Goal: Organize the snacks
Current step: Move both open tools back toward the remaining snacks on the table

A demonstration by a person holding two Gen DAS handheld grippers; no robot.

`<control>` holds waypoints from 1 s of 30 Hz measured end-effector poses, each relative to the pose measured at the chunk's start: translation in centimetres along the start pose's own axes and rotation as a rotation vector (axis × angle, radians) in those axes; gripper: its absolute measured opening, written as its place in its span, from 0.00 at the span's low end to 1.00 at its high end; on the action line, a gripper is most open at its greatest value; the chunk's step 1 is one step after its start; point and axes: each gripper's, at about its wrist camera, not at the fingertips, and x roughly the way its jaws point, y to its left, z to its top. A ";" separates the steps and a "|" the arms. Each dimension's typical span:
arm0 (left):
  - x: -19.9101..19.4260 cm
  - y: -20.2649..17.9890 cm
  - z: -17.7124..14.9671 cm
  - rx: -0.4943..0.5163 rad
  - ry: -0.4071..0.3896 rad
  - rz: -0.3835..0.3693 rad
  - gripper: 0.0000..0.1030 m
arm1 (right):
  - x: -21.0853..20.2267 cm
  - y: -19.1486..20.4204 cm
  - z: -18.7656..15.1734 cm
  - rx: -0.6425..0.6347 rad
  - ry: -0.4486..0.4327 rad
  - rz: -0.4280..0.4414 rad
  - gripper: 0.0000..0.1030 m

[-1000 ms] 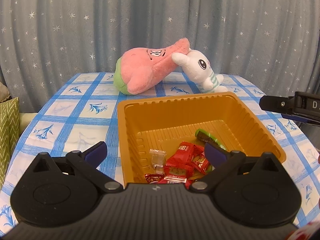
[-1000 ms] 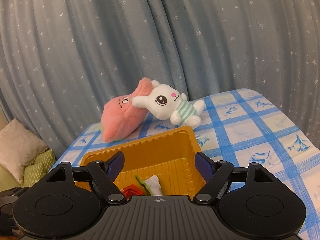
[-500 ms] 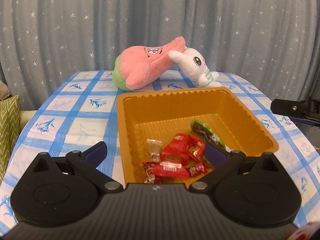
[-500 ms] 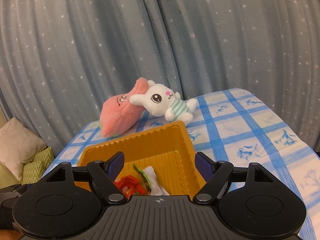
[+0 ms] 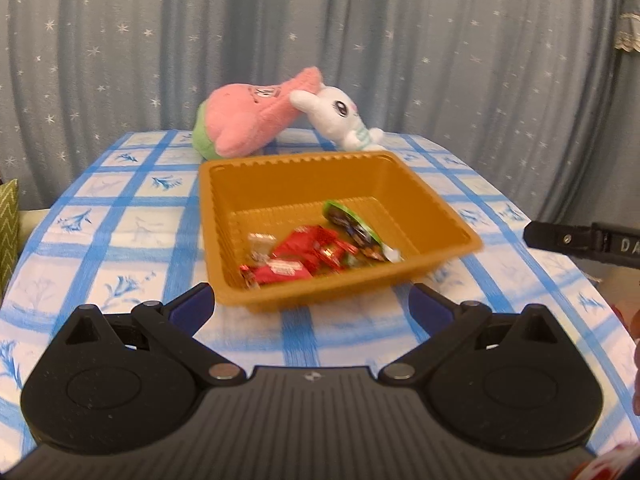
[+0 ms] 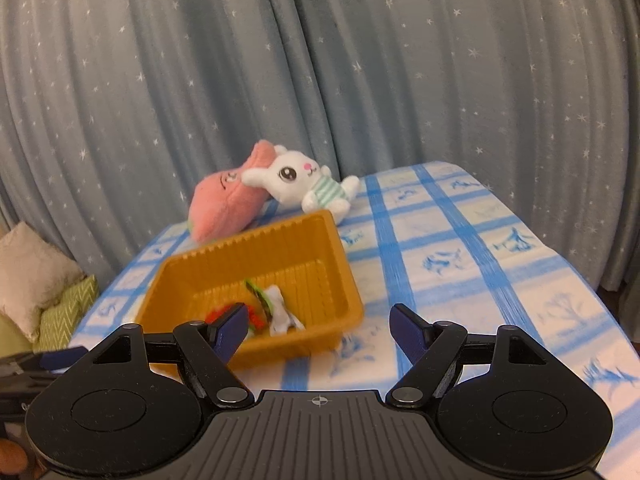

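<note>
Snacks [image 5: 316, 252] sit in an orange tray [image 5: 432, 208], piled at its near end: several red wrappers, one small clear packet [image 5: 260, 242], and a green-edged dark packet [image 5: 352, 226] leaning toward the right wall. From the right wrist view the same pile shows as red, green and white bits [image 6: 264, 312]. Tray is ribbed plastic, shallow, roughly mid-table.

Left gripper [image 5: 312, 308] jaws wide, nothing between them, just short of the tray's near edge. Right gripper [image 6: 316, 328] also wide and empty, its left finger overlapping the tray's near corner in view; contact unclear.

Table [image 5: 132, 240] has a white cloth with a blue grid. Pink plush [image 5: 248, 120] and white bunny [image 5: 340, 120] lie touching behind the tray. Grey star-print curtain [image 5: 440, 52] behind. Cushions [image 6: 44, 292] off to the left.
</note>
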 end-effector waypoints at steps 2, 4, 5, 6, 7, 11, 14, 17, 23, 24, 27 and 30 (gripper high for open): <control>-0.6 -0.5 -0.8 0.019 0.008 -0.018 1.00 | -0.9 -0.2 -0.9 -0.008 0.013 -0.005 0.75; -1.1 -1.0 -1.7 0.038 0.020 -0.036 1.00 | -1.7 -0.4 -2.0 -0.019 0.031 -0.013 0.75; -1.4 -1.2 -2.2 0.048 0.029 -0.047 1.00 | -2.1 -0.5 -2.5 -0.022 0.039 -0.014 0.75; -1.6 -1.5 -2.7 0.056 0.036 -0.058 1.00 | -2.5 -0.6 -3.0 -0.024 0.047 -0.015 0.75; -1.8 -1.7 -3.2 0.067 0.043 -0.069 1.00 | -2.8 -0.8 -3.5 -0.027 0.056 -0.017 0.75; -2.2 -2.6 -5.2 0.131 0.090 -0.105 1.00 | -4.1 -1.3 -5.2 -0.036 0.083 -0.026 0.75; -2.0 -3.2 -6.4 0.176 0.131 -0.138 0.99 | -4.7 -1.8 -6.1 -0.029 0.102 -0.038 0.75; -1.7 -4.0 -7.3 0.234 0.153 -0.163 0.99 | -4.9 -2.1 -6.6 -0.021 0.116 -0.041 0.75; -0.3 -5.4 -7.6 0.335 0.178 -0.227 0.90 | -4.2 -2.2 -7.0 -0.034 0.150 -0.043 0.75; 0.1 -5.4 -7.6 0.343 0.187 -0.237 0.86 | -3.9 -2.2 -7.1 -0.035 0.165 -0.046 0.75; 1.1 -5.5 -7.4 0.353 0.199 -0.243 0.79 | -3.3 -2.3 -7.6 -0.030 0.200 -0.070 0.75; 1.7 -5.4 -6.9 0.348 0.203 -0.259 0.72 | -3.0 -2.6 -7.7 -0.022 0.209 -0.077 0.75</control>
